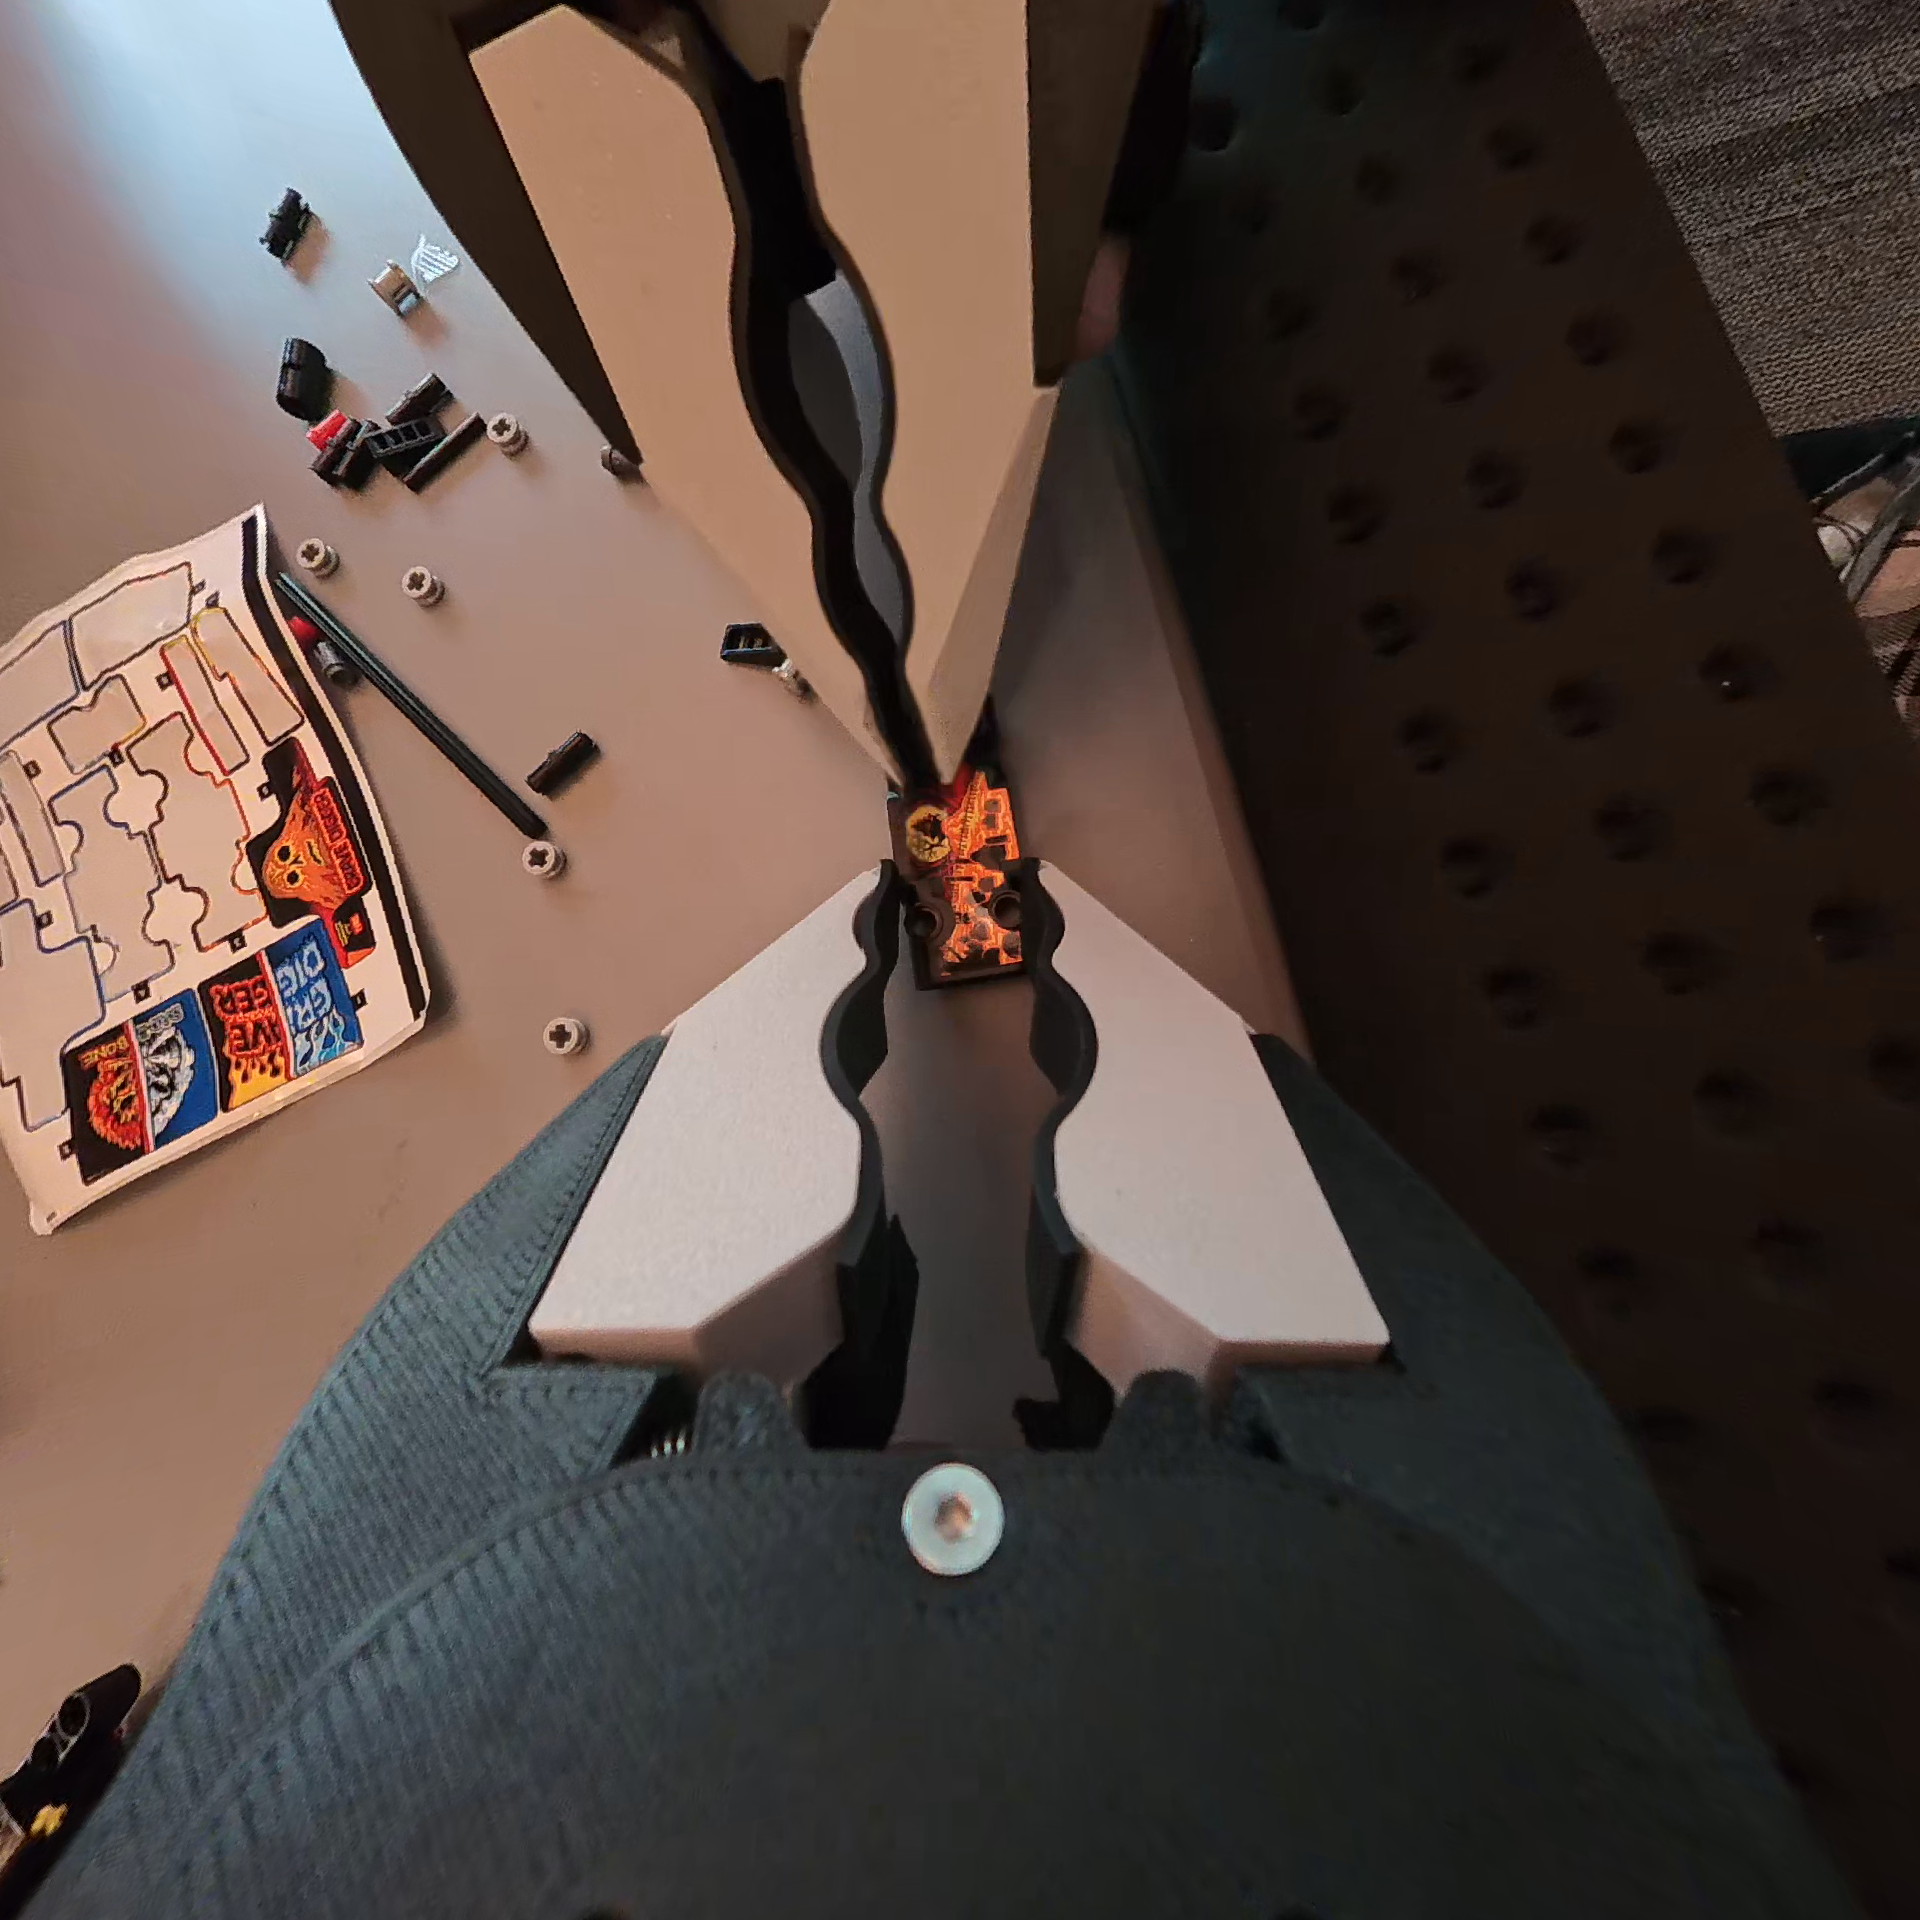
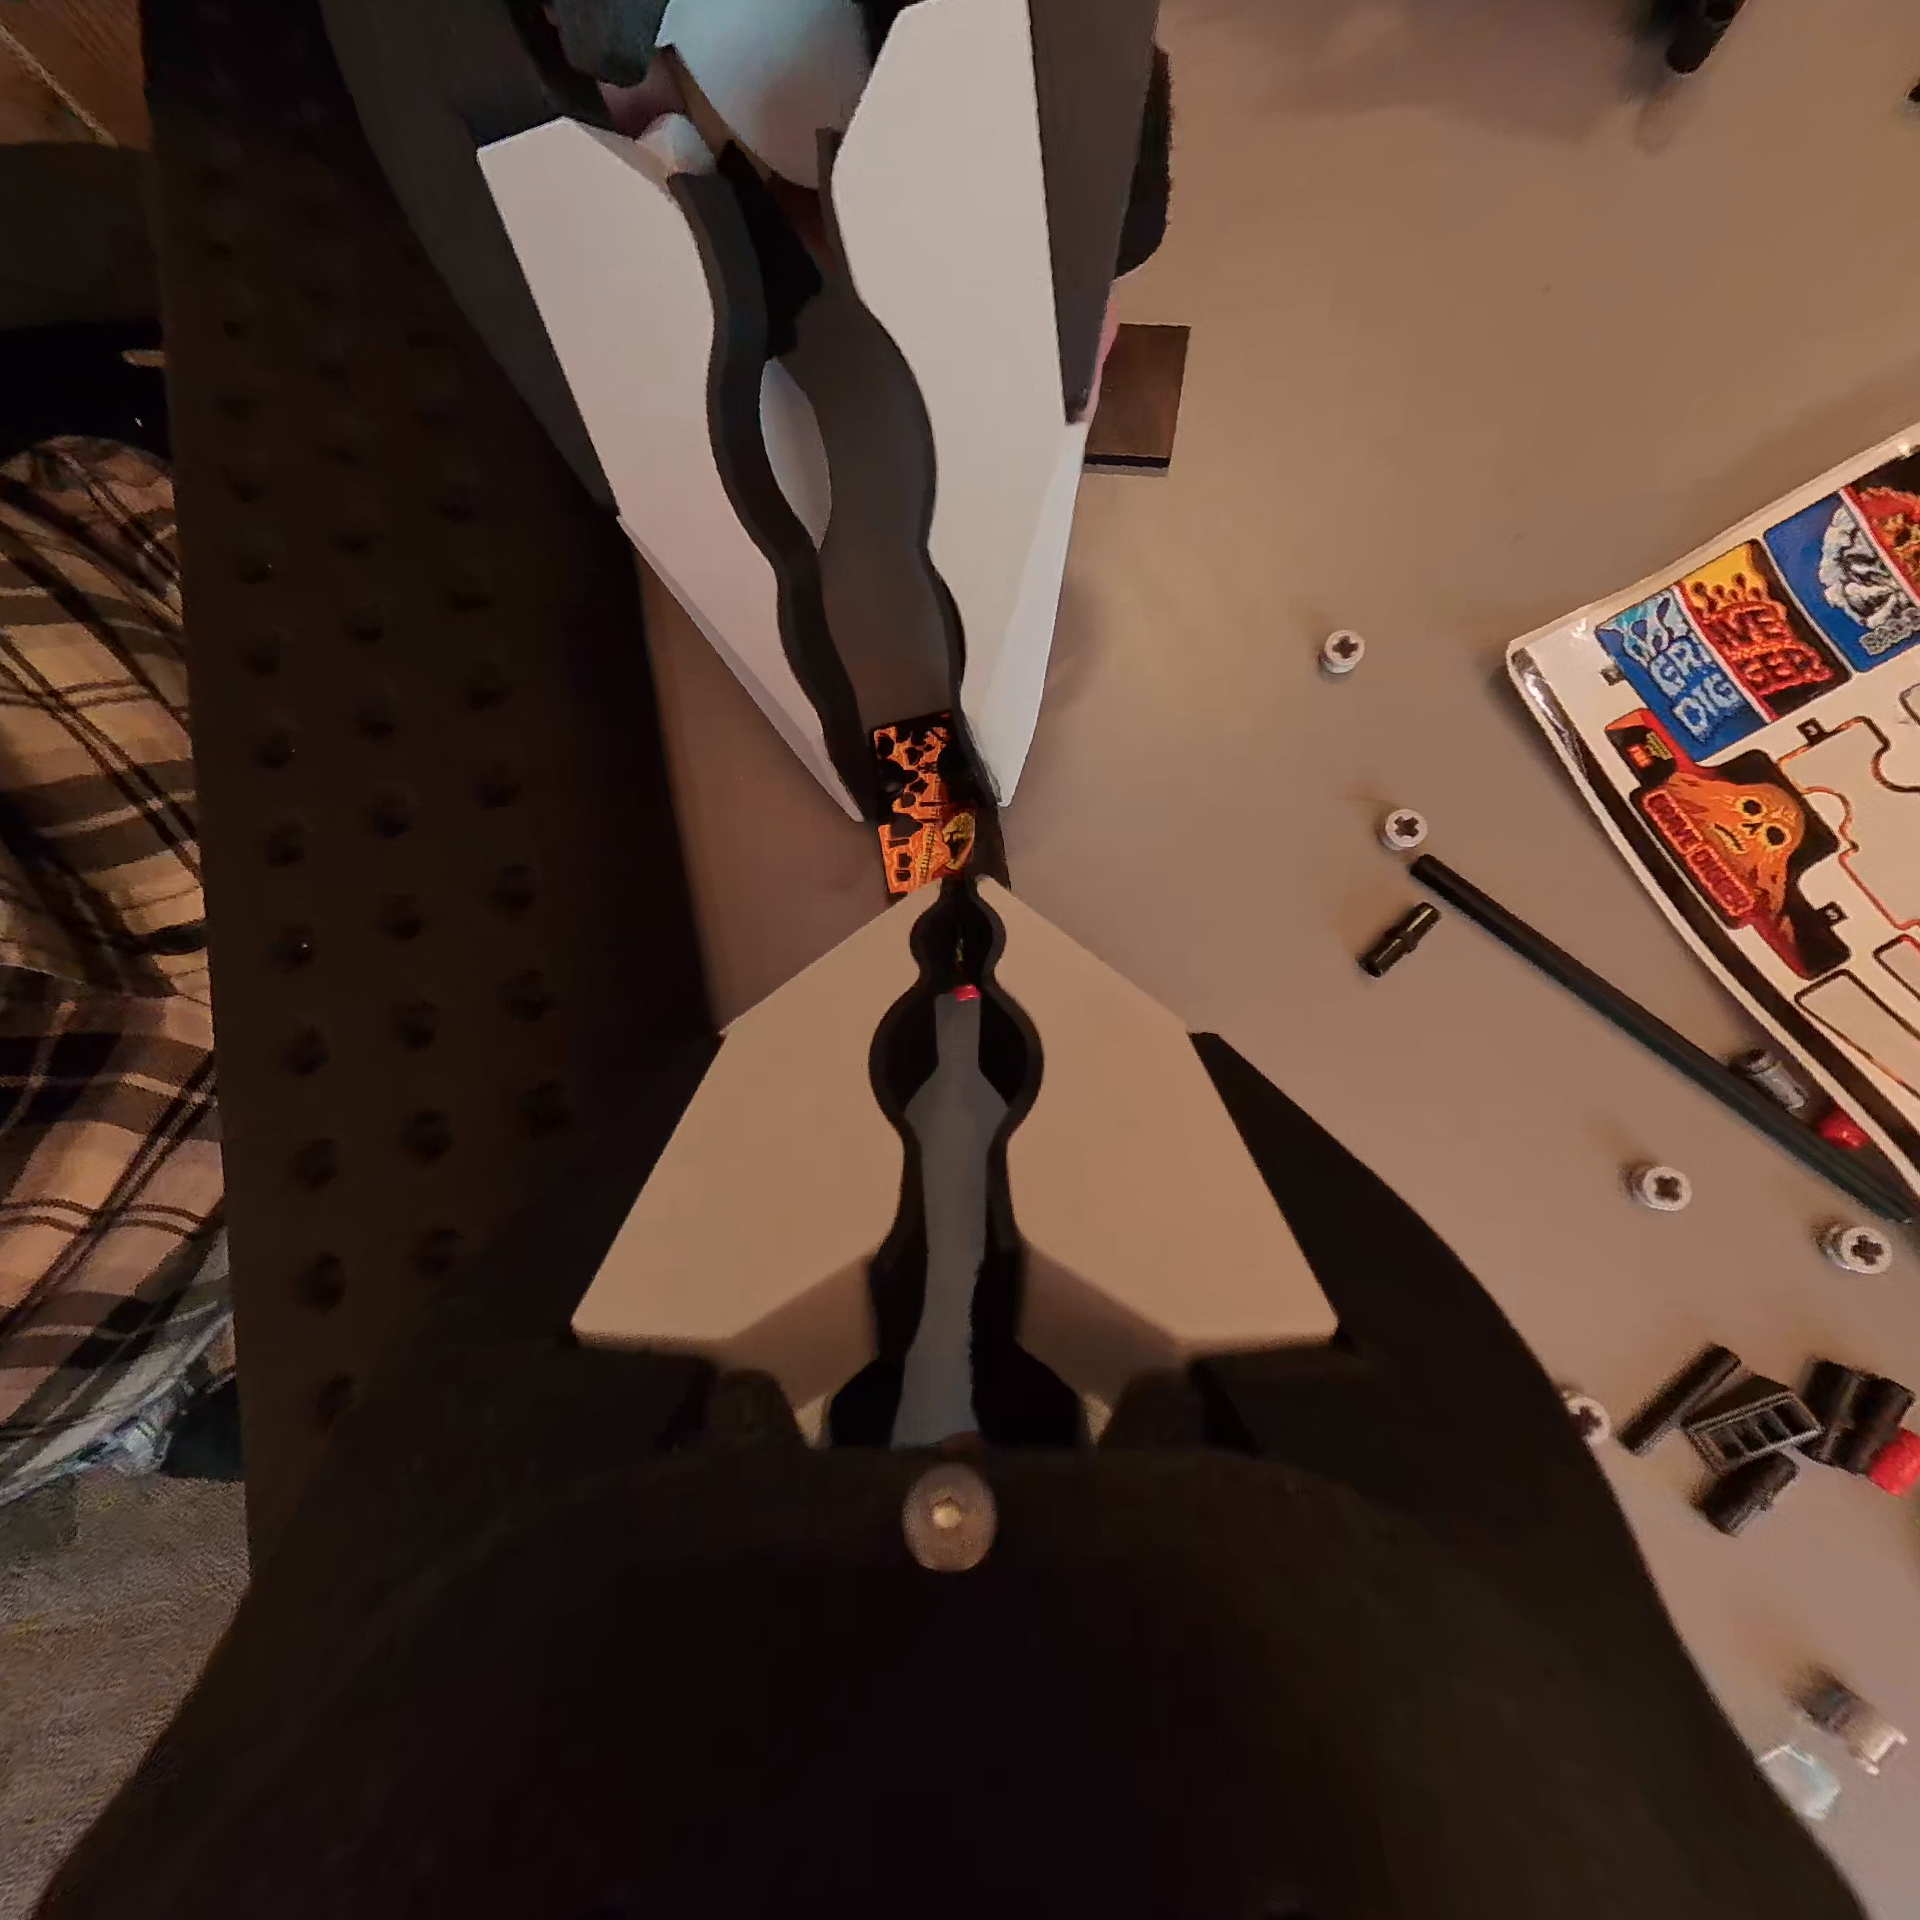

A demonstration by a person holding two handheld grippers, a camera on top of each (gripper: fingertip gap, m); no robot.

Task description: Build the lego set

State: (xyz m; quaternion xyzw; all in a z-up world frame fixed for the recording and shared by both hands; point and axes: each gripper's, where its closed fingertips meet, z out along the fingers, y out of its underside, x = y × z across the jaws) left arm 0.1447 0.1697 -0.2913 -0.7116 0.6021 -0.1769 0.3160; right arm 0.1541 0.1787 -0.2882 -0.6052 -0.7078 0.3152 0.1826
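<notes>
My left gripper (image 1: 961, 883) is shut on a black lego piece with an orange and yellow sticker (image 1: 977, 935), its pads pressed against the piece's two sides above the grey table (image 1: 644, 935). My right gripper (image 1: 923, 774) comes in from the opposite side with its fingertips together, touching the far end of the piece. In the right wrist view my right gripper (image 2: 961, 899) is shut just below the stickered piece (image 2: 920, 810), which sits between the left gripper's (image 2: 928, 800) fingers. A small red spot (image 2: 966, 994) shows behind the right tips; I cannot tell what it is.
A sticker sheet (image 1: 177, 883) (image 2: 1766, 727) lies on the table, with a long black axle (image 1: 416, 707) (image 2: 1610, 1018) beside it. Small grey bushes (image 1: 543, 858) and loose black parts (image 1: 384, 426) (image 2: 1766, 1434) are scattered around. A dark perforated panel (image 1: 1507, 727) (image 2: 364, 727) borders the table.
</notes>
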